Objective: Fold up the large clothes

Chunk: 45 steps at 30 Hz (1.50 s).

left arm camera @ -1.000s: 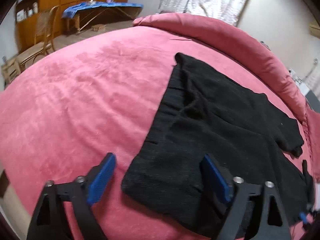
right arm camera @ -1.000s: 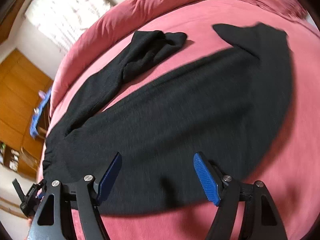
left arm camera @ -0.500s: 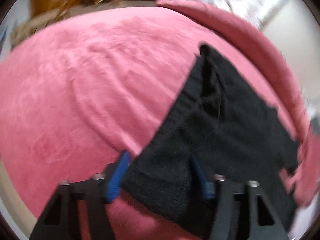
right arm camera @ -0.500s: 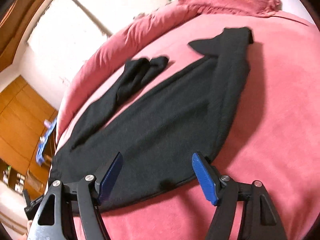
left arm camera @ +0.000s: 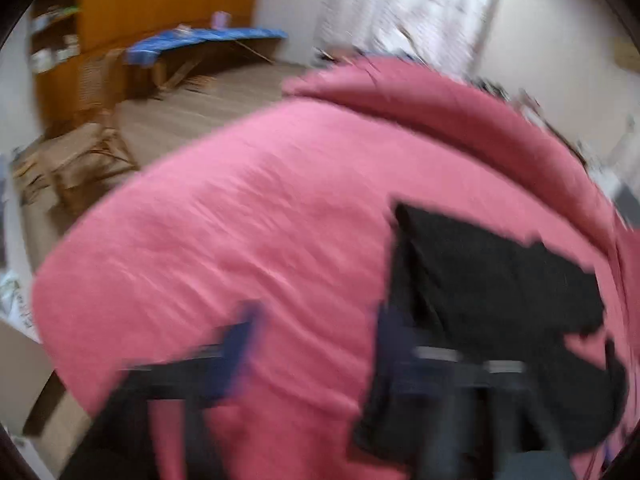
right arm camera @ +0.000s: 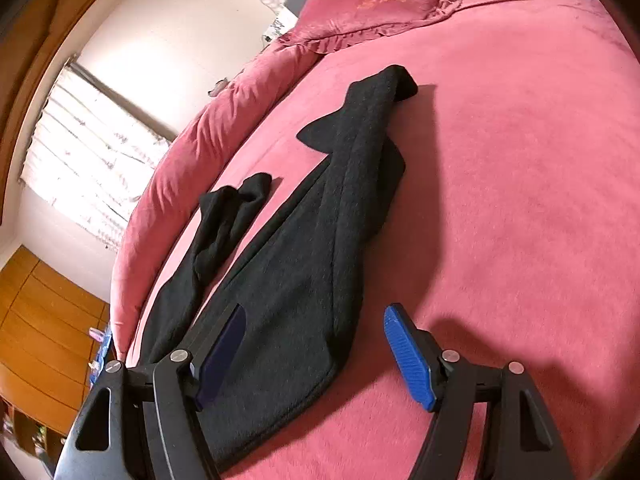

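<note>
On pink bedspread (right arm camera: 520, 184), black garment (right arm camera: 296, 264) between both grippers' parted fingers (right arm camera: 408, 356); wooden wardrobe (left arm camera: 160, 12) beyond.

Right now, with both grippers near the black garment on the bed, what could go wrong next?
1. The left wrist view is blurred by motion, so the left gripper may close beside the black garment.
2. The sleeve lies bunched and may fold unevenly.
3. The open right gripper straddles the hem corner and may pinch the pink bedspread.
</note>
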Tool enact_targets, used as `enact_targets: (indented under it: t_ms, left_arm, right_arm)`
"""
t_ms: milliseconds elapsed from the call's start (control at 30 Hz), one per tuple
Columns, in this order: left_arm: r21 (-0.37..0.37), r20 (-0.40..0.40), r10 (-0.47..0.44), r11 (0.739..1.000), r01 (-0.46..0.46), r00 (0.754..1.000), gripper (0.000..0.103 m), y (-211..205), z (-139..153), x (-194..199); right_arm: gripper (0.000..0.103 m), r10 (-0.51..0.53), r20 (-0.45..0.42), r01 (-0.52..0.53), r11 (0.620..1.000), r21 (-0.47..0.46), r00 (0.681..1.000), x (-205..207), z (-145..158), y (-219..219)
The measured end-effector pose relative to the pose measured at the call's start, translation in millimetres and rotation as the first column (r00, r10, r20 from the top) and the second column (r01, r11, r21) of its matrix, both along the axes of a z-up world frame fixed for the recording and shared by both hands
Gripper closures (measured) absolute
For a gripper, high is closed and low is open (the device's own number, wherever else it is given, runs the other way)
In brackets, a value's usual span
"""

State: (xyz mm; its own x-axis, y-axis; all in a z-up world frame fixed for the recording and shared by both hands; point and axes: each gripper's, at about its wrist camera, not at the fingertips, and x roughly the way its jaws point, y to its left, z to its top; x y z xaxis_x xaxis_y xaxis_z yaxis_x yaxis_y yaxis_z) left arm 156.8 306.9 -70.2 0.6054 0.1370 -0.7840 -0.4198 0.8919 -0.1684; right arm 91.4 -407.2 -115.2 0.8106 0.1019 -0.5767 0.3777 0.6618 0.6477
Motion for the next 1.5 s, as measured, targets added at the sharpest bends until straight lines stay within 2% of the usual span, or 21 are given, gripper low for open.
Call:
enact_targets:
  t_ms: [100,233,300,400,500,567,600,633,667,733,867,933,1000,1033,1100,1133,1167,1200,1233,1300,1500]
  left_arm:
    - [0.032,-0.061,-0.09,0.995,0.092,0.994,0.007,-41.0,-27.7,10.2]
    - [0.072,-0.246,-0.17,0.979,0.193,0.954,0.007,-82.9,-75.1,35.4]
    - [0.04,-0.232,-0.169,0.982,0.183,0.958,0.006,-87.3,-83.5,37.5]
    - [-0.052,-0.171,-0.094,0.995,0.086,0.981,0.008,-75.5,-89.9,31.5]
    - [-0.021,-0.171,-0.096,0.995,0.094,0.98,0.015,-80.8,-87.3,28.2]
    - [-0.011,-0.17,-0.096,0.995,0.096,0.981,0.02,-82.3,-87.3,24.5]
    - [-0.006,-0.17,-0.096,0.995,0.096,0.981,0.021,-84.1,-87.1,23.3]
    - [-0.007,-0.17,-0.095,0.995,0.095,0.981,0.022,-84.6,-88.3,23.9]
    - [-0.005,-0.17,-0.092,0.996,0.093,0.981,0.023,-84.7,-88.6,23.0]
    - [0.005,-0.166,-0.086,0.996,0.088,0.982,0.024,-87.4,-87.9,21.4]
    - [0.01,-0.152,-0.066,0.998,0.068,0.986,0.023,-94.4,-89.4,16.0]
    - [0.014,-0.145,-0.055,0.998,0.058,0.988,0.023,-97.2,-87.7,18.8]
    - [0.016,-0.139,-0.045,0.999,0.048,0.989,0.022,-98.9,-87.0,15.4]
    - [0.017,-0.138,-0.043,0.999,0.046,0.99,0.022,-97.8,-88.6,18.2]
    - [0.016,-0.138,-0.042,0.999,0.045,0.99,0.023,-98.9,-89.7,18.2]
    - [0.015,-0.139,-0.042,0.999,0.044,0.989,0.023,-99.1,-89.4,17.5]
    - [0.017,-0.142,-0.042,0.999,0.044,0.989,0.024,-99.5,-87.4,16.9]
    - [0.02,-0.143,-0.043,0.999,0.046,0.989,0.025,-100.7,-86.1,15.3]
    - [0.023,-0.143,-0.045,0.999,0.049,0.989,0.028,-102.5,-84.0,12.8]
    - [0.024,-0.14,-0.047,0.998,0.051,0.989,0.033,-105.5,-82.6,10.6]
    - [0.037,-0.119,-0.049,0.998,0.053,0.992,0.048,-114.6,-76.9,4.9]
  right_arm:
    - [0.029,-0.044,-0.005,0.044,0.999,-0.012,0.999,10.9,12.5,-27.5]
    - [0.029,-0.102,-0.037,0.104,0.993,0.051,0.994,45.2,23.6,-91.3]
    - [0.029,-0.104,-0.081,0.112,0.989,0.094,0.991,72.6,23.4,-126.1]
    - [0.029,-0.081,-0.15,0.112,0.97,0.216,0.985,111.9,8.0,-163.4]
    - [0.029,-0.047,-0.166,0.096,0.949,0.301,0.985,144.2,-10.7,-184.7]
    - [0.03,-0.077,-0.159,0.132,0.92,0.368,0.984,159.4,-25.2,-196.4]
    - [0.044,-0.088,-0.147,0.139,0.911,0.388,0.985,164.5,-28.6,-199.9]
    - [0.08,-0.1,-0.135,0.146,0.908,0.393,0.986,168.3,-29.5,-202.0]
    - [0.093,-0.102,-0.13,0.145,0.91,0.388,0.986,174.1,-27.0,-203.7]
    - [0.094,-0.1,-0.111,0.132,0.931,0.34,0.989,177.2,-9.3,-203.6]
    - [0.095,-0.083,0.14,0.073,0.994,0.079,0.987,139.7,79.3,-199.9]
    - [0.096,-0.101,0.214,0.118,0.991,-0.069,0.972,98.9,105.7,-199.4]
    - [0.095,-0.18,0.155,0.194,0.978,-0.08,0.971,78.0,94.6,-206.9]
    - [0.091,-0.224,0.083,0.23,0.97,-0.076,0.971,68.9,79.3,-213.2]
    - [0.083,-0.255,-0.136,0.258,0.966,0.001,0.957,55.2,24.5,-230.2]
    - [0.076,-0.258,-0.202,0.27,0.962,0.037,0.945,49.7,6.8,-234.9]
    - [0.076,-0.256,-0.265,0.287,0.954,0.086,0.93,37.8,-13.7,-239.7]
    - [0.077,-0.279,-0.256,0.318,0.94,0.127,0.926,22.1,-26.5,-240.5]
    - [0.069,-0.311,-0.192,0.341,0.927,0.156,0.931,7.1,-28.3,-238.4]
    - [0.062,-0.344,-0.193,0.37,0.922,0.119,0.919,-7.1,-24.5,-231.0]
    - [0.062,-0.211,-0.202,0.229,0.971,0.069,0.956,-3.4,-7.1,-200.1]
